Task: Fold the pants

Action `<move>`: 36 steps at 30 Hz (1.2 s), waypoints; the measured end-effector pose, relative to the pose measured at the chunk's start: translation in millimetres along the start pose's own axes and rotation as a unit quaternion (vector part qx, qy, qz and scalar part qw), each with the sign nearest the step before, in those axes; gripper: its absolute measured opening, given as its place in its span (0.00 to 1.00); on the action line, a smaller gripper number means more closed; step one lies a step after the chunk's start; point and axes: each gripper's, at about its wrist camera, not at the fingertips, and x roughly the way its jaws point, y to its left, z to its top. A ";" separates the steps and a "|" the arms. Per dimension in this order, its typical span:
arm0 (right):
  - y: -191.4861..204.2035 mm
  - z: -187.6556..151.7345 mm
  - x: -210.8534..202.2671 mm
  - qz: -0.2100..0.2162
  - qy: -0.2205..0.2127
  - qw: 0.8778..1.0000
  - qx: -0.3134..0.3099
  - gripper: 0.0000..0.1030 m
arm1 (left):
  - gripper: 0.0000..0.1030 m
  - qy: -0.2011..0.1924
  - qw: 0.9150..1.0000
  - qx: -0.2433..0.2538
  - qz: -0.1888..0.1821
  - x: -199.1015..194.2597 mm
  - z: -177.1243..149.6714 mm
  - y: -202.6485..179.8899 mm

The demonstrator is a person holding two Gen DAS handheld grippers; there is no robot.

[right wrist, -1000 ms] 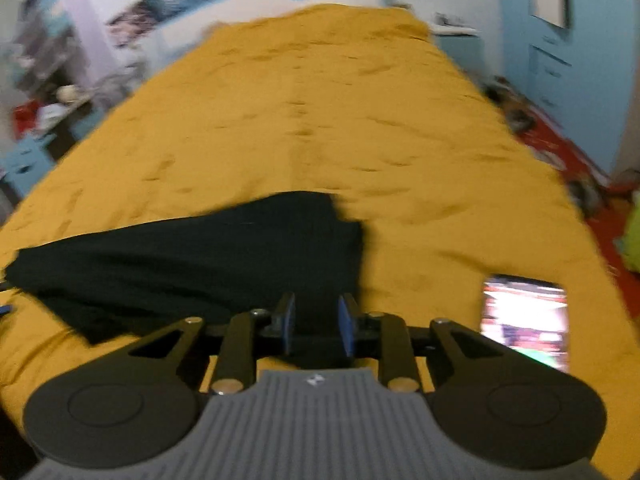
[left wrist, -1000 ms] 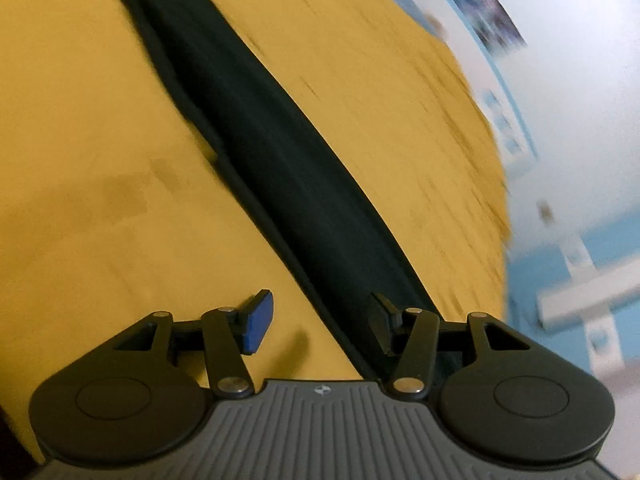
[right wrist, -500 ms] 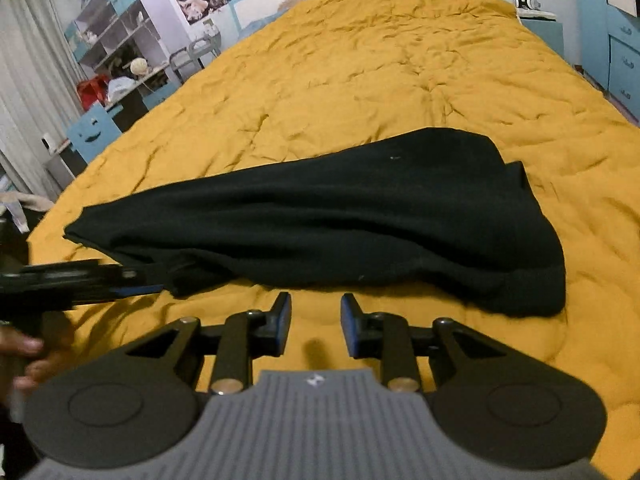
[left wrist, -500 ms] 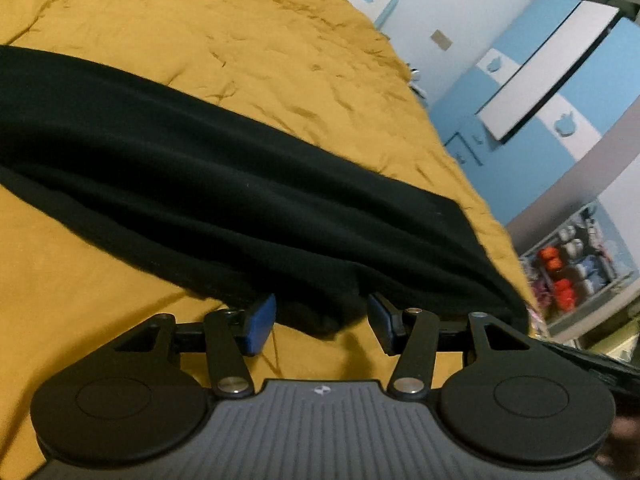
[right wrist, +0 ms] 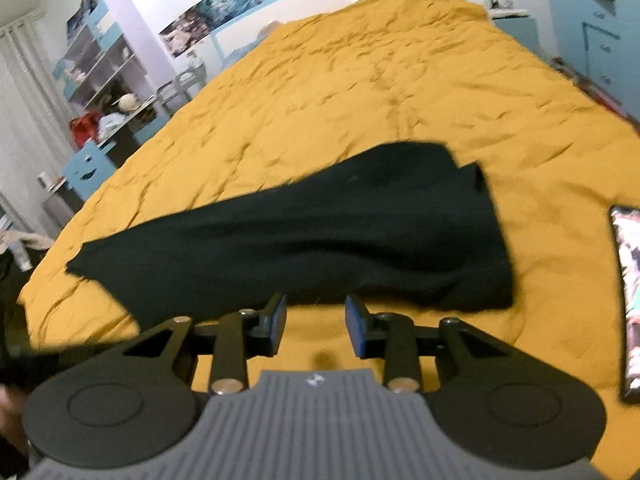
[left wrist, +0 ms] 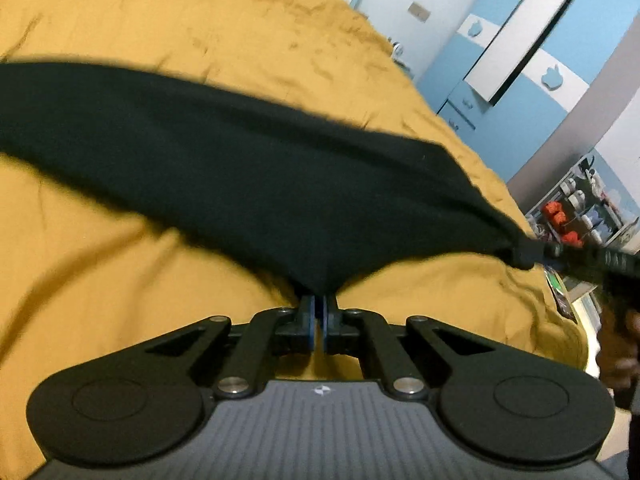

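**Mia:** What is the biggest thing here?

**Ben:** The bed (right wrist: 360,92). It has a yellow-orange quilt (left wrist: 120,280) all over it, with lots of little wrinkles.

**Mia:** And where are the pants?

**Ben:** The black pants (right wrist: 320,240) lie across the bed, close to its near edge. They are long and flat. The wide end points to the right side of the bed and the thin end points to the left side.

**Mia:** What is that shiny thing near the right edge of the bed?

**Ben:** A phone (right wrist: 630,300) with its screen lit up. It lies on the quilt, a bit apart from the pants.

**Mia:** What is the left hand-held gripper (left wrist: 319,320) doing?

**Ben:** Its two fingers are pinched tight on the near edge of the pants (left wrist: 260,184). The cloth pulls up into a little point there.

**Mia:** And the right hand-held gripper (right wrist: 316,322)?

**Ben:** In its own view, its fingers are spread apart with nothing between them. It sits just in front of the pants. The view is too blurry to tell if the tips touch the cloth.
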 end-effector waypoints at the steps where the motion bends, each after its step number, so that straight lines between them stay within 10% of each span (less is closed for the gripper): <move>1: -1.4 5.5 1.0 -0.004 -0.005 1.000 -0.002 0.30 | 0.00 0.005 1.000 0.001 0.000 0.6 -1.0 0.5; 5: -19.7 46.1 14.1 -0.024 -0.023 0.999 -0.015 0.51 | 0.00 0.001 1.000 0.011 -0.001 -2.5 -1.7 -2.8; 17: -110.0 130.0 128.2 -0.016 0.058 0.996 0.059 0.51 | 0.19 -0.002 0.998 -0.050 -0.023 5.9 16.3 10.6; 22: -100.2 125.6 131.2 -0.016 0.062 0.997 0.035 0.07 | 0.20 0.006 0.998 -0.061 -0.025 10.2 17.3 14.0; 28: -94.7 129.5 80.8 -0.005 -0.006 0.999 0.043 0.03 | 0.20 0.010 0.997 -0.066 -0.032 12.6 17.9 16.7; 36: -121.1 135.4 116.3 -0.056 0.025 0.997 0.045 0.04 | 0.20 0.014 0.998 -0.059 -0.034 11.7 16.1 14.1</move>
